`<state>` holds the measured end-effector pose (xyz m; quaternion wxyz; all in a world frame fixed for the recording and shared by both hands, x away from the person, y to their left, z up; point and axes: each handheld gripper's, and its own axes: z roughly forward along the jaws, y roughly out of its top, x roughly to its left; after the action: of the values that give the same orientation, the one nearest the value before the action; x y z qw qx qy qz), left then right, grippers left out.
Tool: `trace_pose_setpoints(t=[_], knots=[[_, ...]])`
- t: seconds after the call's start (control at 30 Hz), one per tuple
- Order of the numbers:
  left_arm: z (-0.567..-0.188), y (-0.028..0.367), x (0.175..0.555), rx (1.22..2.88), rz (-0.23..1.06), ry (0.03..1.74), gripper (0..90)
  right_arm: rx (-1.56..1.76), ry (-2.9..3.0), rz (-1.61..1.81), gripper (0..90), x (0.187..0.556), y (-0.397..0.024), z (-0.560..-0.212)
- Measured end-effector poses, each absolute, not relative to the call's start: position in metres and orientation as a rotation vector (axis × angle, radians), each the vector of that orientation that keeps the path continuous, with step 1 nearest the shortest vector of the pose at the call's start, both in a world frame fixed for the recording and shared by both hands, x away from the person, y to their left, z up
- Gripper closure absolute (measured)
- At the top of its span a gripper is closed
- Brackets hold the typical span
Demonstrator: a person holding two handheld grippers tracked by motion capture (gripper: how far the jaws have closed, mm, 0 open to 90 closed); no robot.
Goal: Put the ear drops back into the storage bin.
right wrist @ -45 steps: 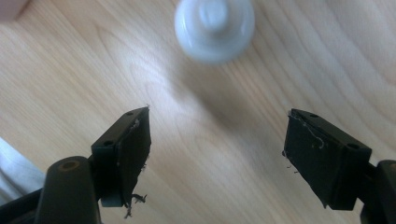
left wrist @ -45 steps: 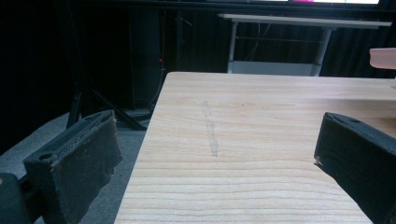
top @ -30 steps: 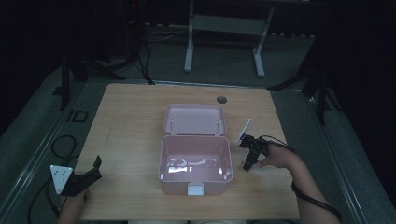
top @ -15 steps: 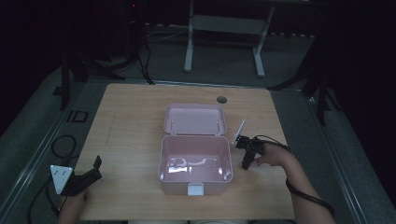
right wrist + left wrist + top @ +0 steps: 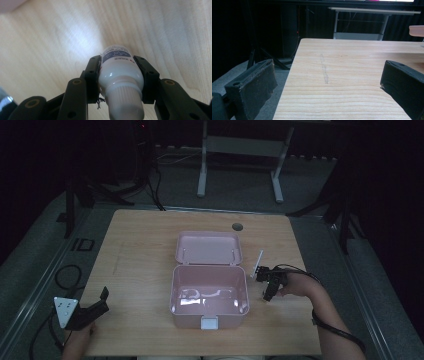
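One small white bottle (image 5: pixel 120 75) is clamped in the right gripper (image 5: pixel 121 67), whose jaws have just been closing; the open pink box (image 5: pixel 210 296) awaits it, and the left gripper (image 5: pixel 329 82) idles, jaws apart.

The small white bottle (image 5: pixel 120 75) in the right gripper view carries a dark blue label (image 5: pixel 116 55) near its far end. On it stands a pale, curly logo or script, and beneath that a short line of tiny characters on a lighter strip; both are too small and blurred to read. No other writing, number or sign can be made out, neither on the pink box (image 5: pixel 210 297) nor on the wooden surface (image 5: pixel 145 250).
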<state>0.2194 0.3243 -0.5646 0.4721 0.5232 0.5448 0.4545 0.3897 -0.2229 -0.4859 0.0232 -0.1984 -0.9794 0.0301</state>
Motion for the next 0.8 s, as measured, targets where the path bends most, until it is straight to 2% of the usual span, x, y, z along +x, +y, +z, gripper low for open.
trace_pose_setpoints(t=[0.43,0.8], knots=[[-0.565,0.324,0.219,1.280,1.114,1.334,0.4,-0.156,-3.159,0.136,59.5,0.362,-0.223,-0.473],[-0.565,0.324,0.219,1.279,1.114,1.337,0.4,-0.002,-3.165,0.125,59.5,0.341,-0.221,-0.461]])
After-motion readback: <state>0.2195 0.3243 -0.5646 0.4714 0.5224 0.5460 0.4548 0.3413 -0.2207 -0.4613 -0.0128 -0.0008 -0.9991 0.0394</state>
